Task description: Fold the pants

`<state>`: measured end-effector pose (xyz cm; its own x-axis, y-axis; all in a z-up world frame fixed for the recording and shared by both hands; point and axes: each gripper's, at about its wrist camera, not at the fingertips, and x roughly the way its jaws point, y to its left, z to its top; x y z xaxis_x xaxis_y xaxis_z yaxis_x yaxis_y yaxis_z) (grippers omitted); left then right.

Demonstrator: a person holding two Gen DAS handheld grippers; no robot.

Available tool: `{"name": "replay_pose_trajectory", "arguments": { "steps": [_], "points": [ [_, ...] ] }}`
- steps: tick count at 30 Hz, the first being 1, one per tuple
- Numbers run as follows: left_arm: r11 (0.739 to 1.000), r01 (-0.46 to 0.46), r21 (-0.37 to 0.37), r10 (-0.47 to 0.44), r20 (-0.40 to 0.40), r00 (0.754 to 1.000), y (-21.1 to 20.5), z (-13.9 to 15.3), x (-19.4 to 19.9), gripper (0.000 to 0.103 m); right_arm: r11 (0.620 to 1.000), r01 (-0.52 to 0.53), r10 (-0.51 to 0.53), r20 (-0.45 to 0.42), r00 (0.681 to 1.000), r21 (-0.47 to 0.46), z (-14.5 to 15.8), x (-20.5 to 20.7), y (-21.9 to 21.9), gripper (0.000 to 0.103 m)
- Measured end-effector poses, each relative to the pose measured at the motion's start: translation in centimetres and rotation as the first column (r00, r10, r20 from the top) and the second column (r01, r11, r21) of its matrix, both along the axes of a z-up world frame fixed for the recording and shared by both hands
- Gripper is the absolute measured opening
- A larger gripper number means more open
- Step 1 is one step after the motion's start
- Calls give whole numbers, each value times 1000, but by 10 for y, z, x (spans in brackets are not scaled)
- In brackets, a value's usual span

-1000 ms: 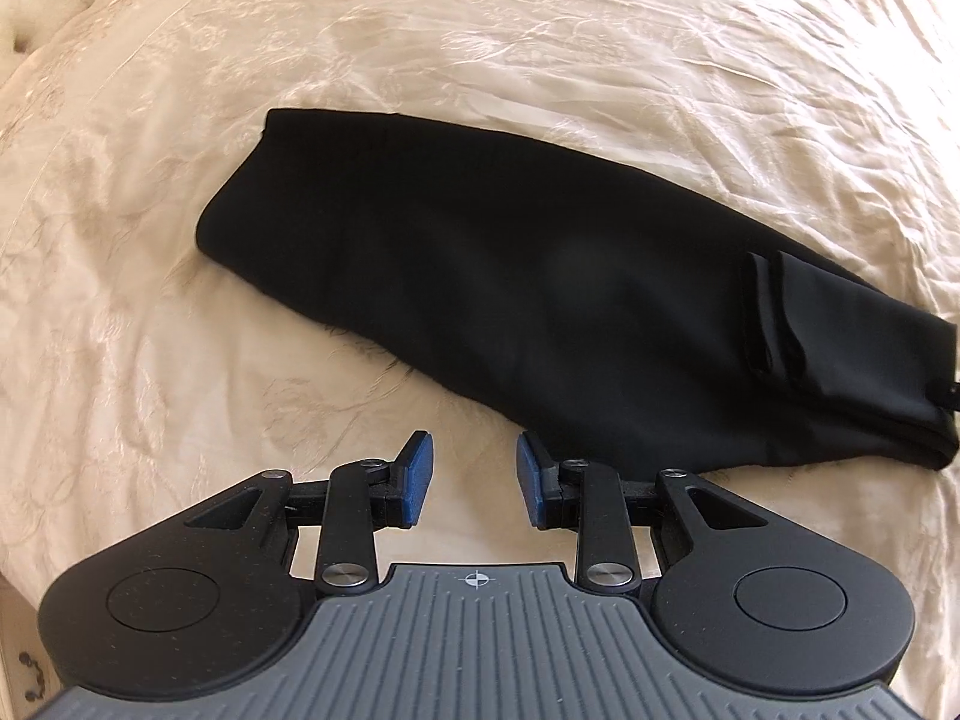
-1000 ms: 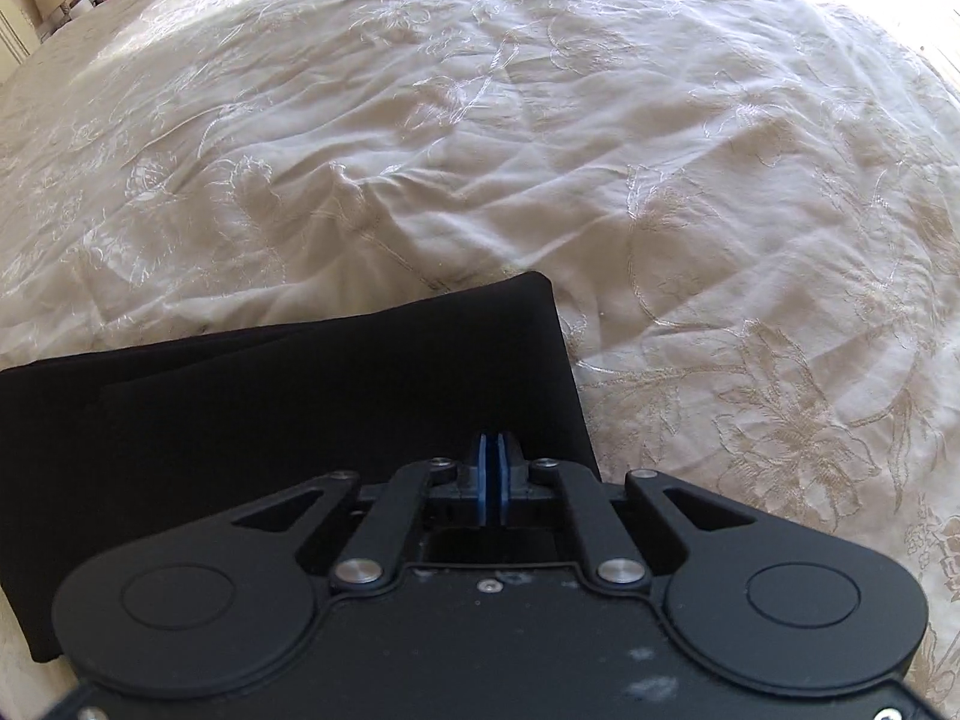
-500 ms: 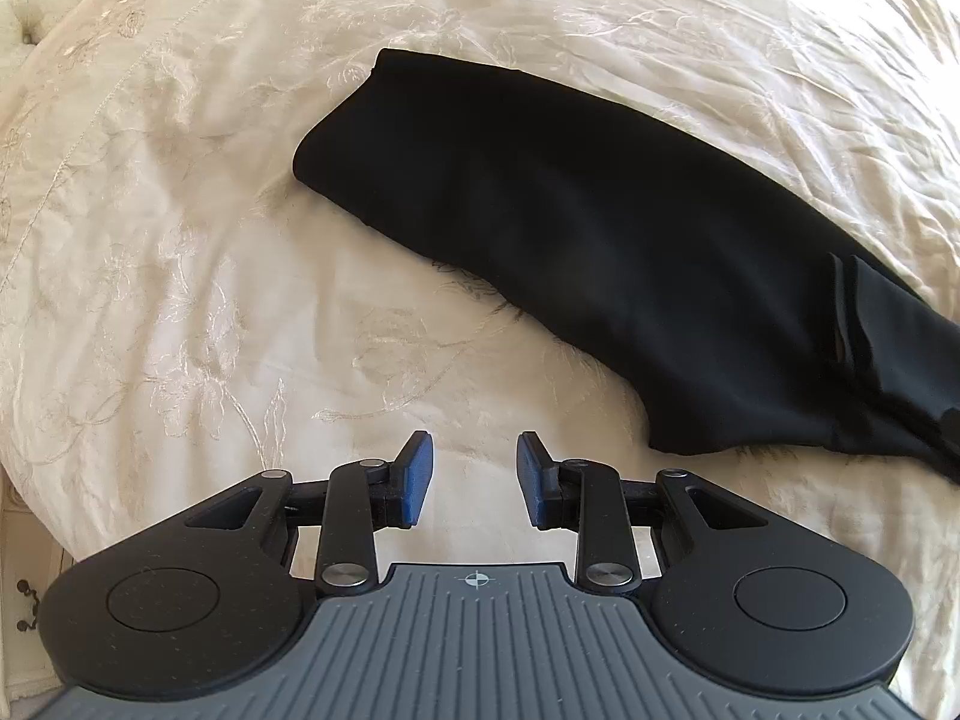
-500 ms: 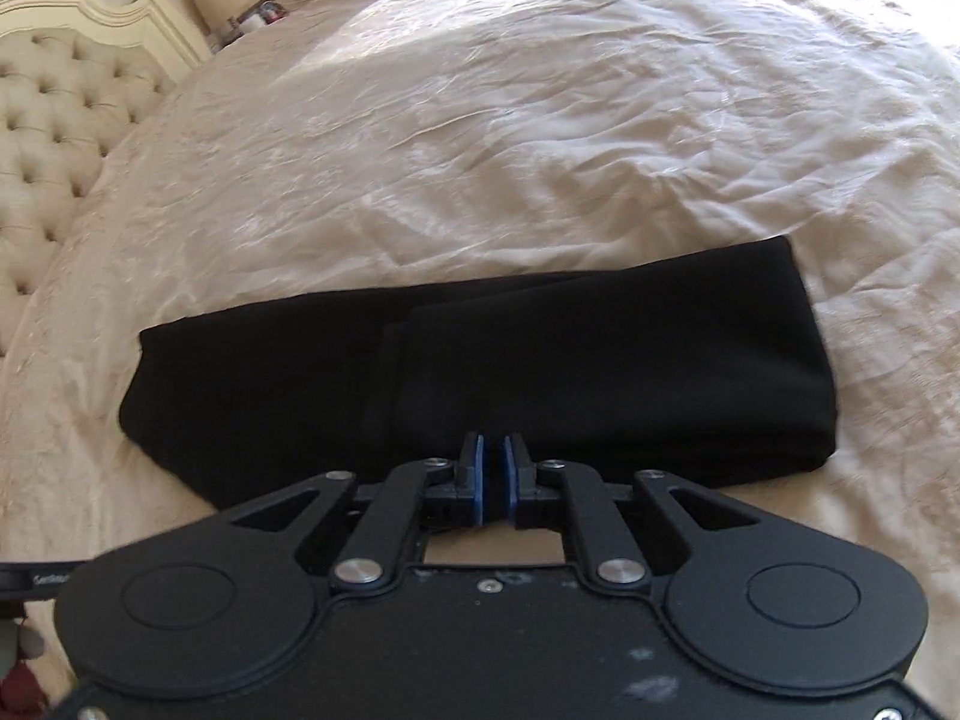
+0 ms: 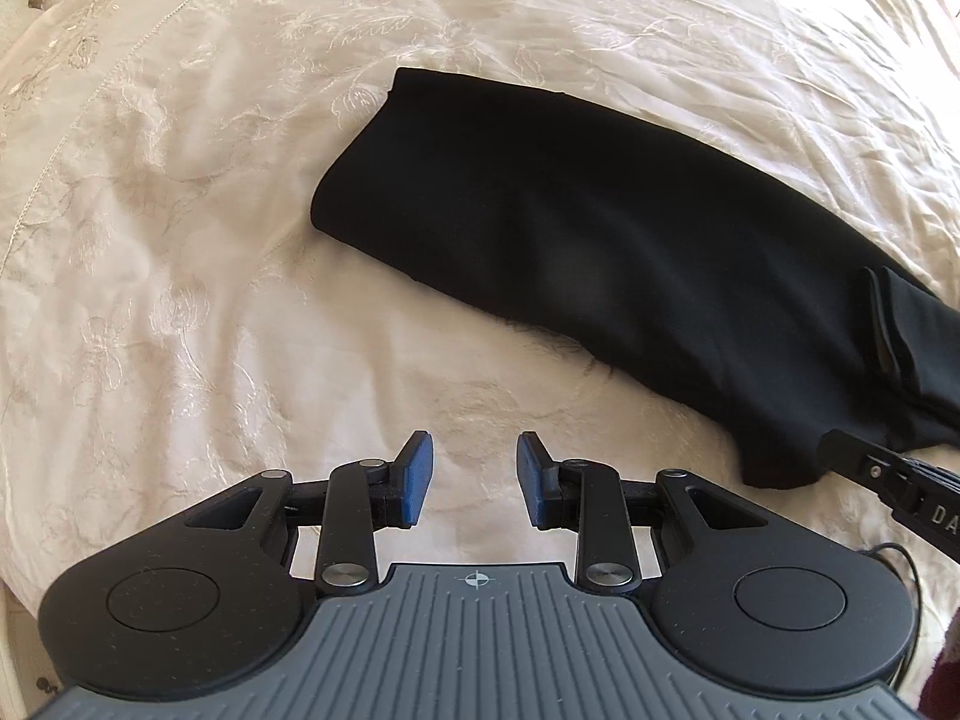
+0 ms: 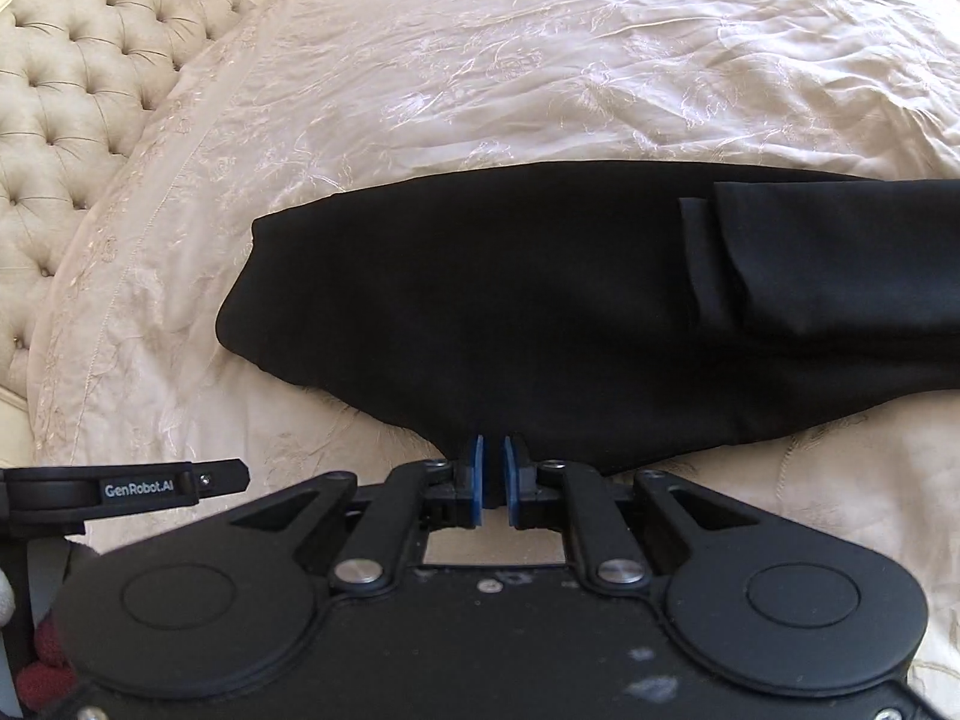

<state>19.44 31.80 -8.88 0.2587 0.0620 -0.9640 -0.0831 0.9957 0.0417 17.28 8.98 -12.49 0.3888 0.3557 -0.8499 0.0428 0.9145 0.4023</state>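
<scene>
Lengthwise, folded black pants [image 6: 540, 300] lie flat, running left-right across bedspread [image 6: 540, 60].

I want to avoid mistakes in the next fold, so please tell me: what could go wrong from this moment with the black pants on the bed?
1. The right gripper has only a narrow gap, nothing visibly clamped; closing now may catch just the top layer of the pants.
2. The folded-over end lies loose and may slip open if dragged.
3. The bedspread is wrinkled and soft; the open left gripper, over bare bedspread, might pinch it.
</scene>
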Motion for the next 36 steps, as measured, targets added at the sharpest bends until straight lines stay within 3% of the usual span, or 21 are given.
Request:
{"name": "replay_pose_trajectory", "arguments": {
  "steps": [13, 17, 20, 25, 36],
  "points": [
    [993, 113, -43, -111, 39, 993, 57, -21, 51, 31, 977, 79, -111, -155, 982, -200, -50, 26, 35, 8],
    [990, 76, -115, -70, 54, 996, 73, -34, 68, 33, 970, 79, -119, -167, 979, -229, -52, 30, 42, 8],
    [984, 24, -178, -20, 27, 999, 85, -51, 80, 44, 967, 81, -125, -175, 976, -241, -53, 33, 46, 8],
    [956, -48, -289, 46, -14, 999, 100, -75, 92, 53, 964, 85, -136, -194, 972, -251, -56, 42, 53, 7],
    [912, -82, -402, 118, 65, 991, 120, -68, 73, 56, 962, 96, -152, -208, 966, -257, -57, 45, 48, 7]
  ]
}}
